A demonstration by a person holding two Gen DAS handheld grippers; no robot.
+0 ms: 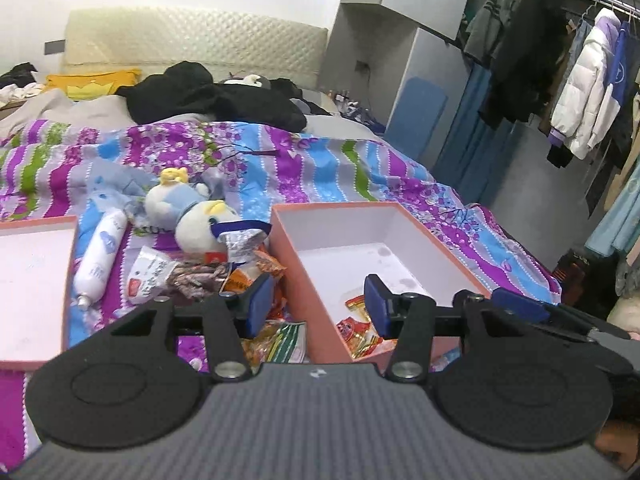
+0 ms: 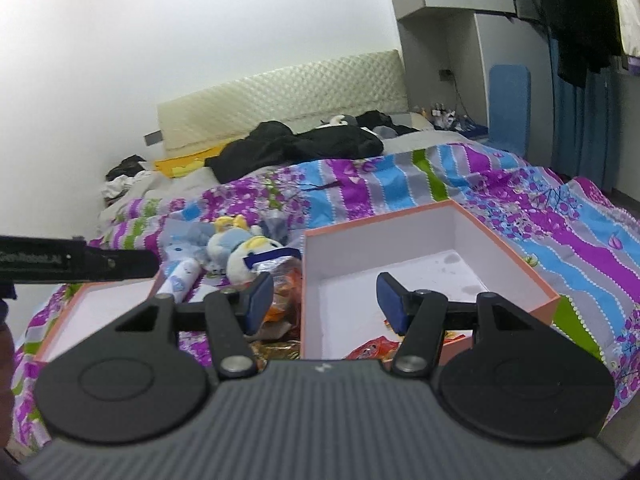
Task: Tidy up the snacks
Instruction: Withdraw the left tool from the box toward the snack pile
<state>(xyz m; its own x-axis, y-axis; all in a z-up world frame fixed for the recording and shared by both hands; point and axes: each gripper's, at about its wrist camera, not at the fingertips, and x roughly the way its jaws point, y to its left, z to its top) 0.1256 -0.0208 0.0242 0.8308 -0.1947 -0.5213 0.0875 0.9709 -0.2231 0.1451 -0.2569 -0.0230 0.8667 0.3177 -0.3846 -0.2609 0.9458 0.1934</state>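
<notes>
An open orange box (image 1: 289, 248) with a white inside sits on the bed, holding a few red and yellow snack packets (image 1: 360, 330) at its near end. Left of it lies a pile of loose snack packets (image 1: 240, 270). My left gripper (image 1: 318, 302) hangs open above the box's near left wall, with nothing between its blue pads. In the right wrist view my right gripper (image 2: 325, 305) is also open and empty, above the same box (image 2: 440, 216) and its packets (image 2: 372, 348). Its blue-tipped finger (image 1: 518, 300) shows at the right of the left wrist view.
The box lid (image 1: 36, 280) lies at the left. A white tube (image 1: 100, 256) and a plush toy (image 1: 196, 216) lie behind the pile on the purple striped quilt (image 1: 360, 168). Black clothes (image 1: 208, 96) lie near the headboard. A clothes rack (image 1: 580, 80) stands right of the bed.
</notes>
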